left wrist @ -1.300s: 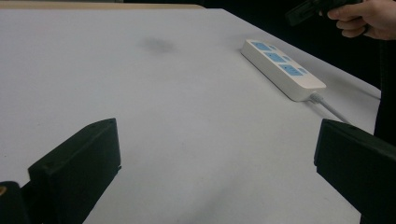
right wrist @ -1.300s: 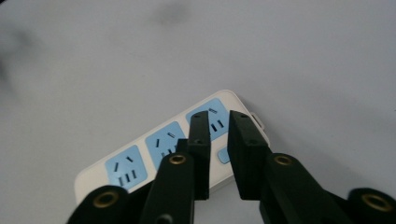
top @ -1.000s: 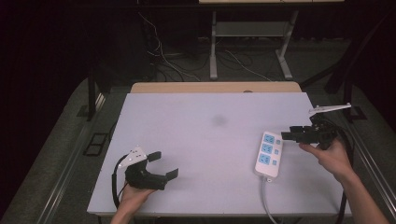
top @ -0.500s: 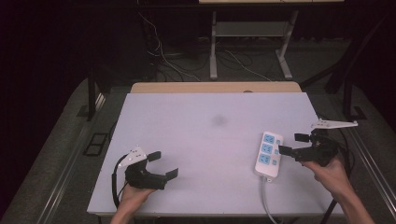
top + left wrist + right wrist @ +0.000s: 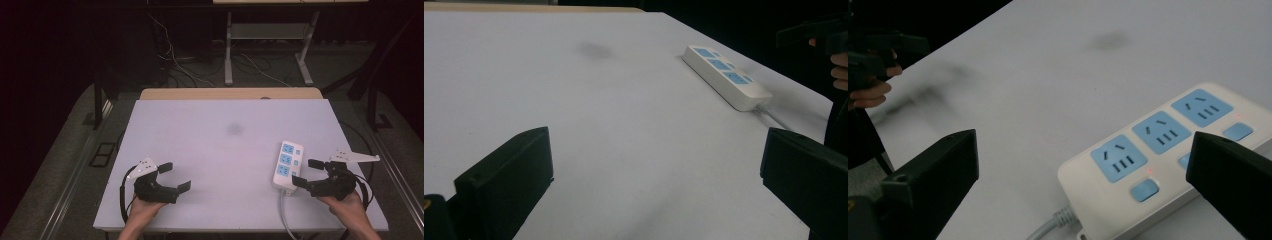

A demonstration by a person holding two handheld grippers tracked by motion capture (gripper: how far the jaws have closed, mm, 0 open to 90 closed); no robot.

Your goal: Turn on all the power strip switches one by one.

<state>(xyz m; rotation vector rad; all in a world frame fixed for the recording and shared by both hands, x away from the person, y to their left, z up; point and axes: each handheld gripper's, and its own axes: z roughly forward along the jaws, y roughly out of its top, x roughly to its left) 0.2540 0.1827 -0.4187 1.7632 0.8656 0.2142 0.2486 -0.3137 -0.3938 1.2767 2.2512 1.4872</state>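
A white desk (image 5: 220, 130) stood in a dark room. A white power strip (image 5: 288, 166) lay flat beside the right tool (image 5: 306, 173), jaws just opened, empty. The left tool (image 5: 174, 177) rested, jaws apart.

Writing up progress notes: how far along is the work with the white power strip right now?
Looks done: the white plastic power strip with blue sockets lies flat on the pale table, small red lights glowing beside its switches. In hand: the right gripper, jaws just opened wide, is beside the strip's cable end without touching it. The left gripper rests open, apart. Left: any grasp or press on the strip.
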